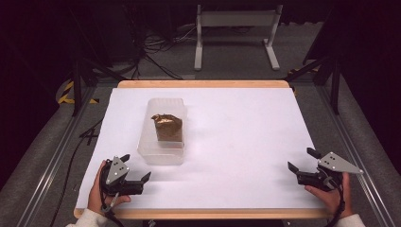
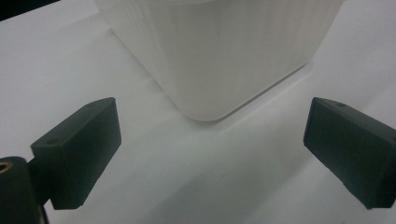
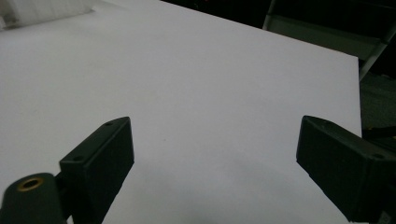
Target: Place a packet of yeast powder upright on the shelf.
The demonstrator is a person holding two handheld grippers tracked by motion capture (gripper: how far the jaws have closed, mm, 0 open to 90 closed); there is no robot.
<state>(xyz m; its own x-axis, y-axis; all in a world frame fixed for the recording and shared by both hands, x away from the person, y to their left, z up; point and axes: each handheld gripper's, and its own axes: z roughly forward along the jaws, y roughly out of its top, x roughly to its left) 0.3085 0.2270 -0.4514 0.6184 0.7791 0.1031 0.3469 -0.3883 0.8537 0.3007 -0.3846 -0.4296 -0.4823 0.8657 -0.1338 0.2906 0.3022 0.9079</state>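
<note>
A clear ribbed plastic container (image 1: 162, 130) stands on the left half of the white table top (image 1: 236, 132), with a brown crumpled bag-like packet (image 1: 167, 126) upright inside it. My left gripper (image 1: 136, 168) rests open near the front left edge, just in front of the container. In the left gripper view the container's near corner (image 2: 219, 56) rises close ahead, beyond my left gripper (image 2: 212, 149). My right gripper (image 1: 300, 160) sits open at the front right, far from the container, with bare white surface between its jaws in the right gripper view (image 3: 215, 168).
A white metal stand (image 1: 236, 33) and loose cables (image 1: 156, 47) lie on the grey floor beyond the table. Dark frame struts (image 1: 331, 71) flank the table on both sides. The table's wooden edge (image 1: 203, 83) shows at the back.
</note>
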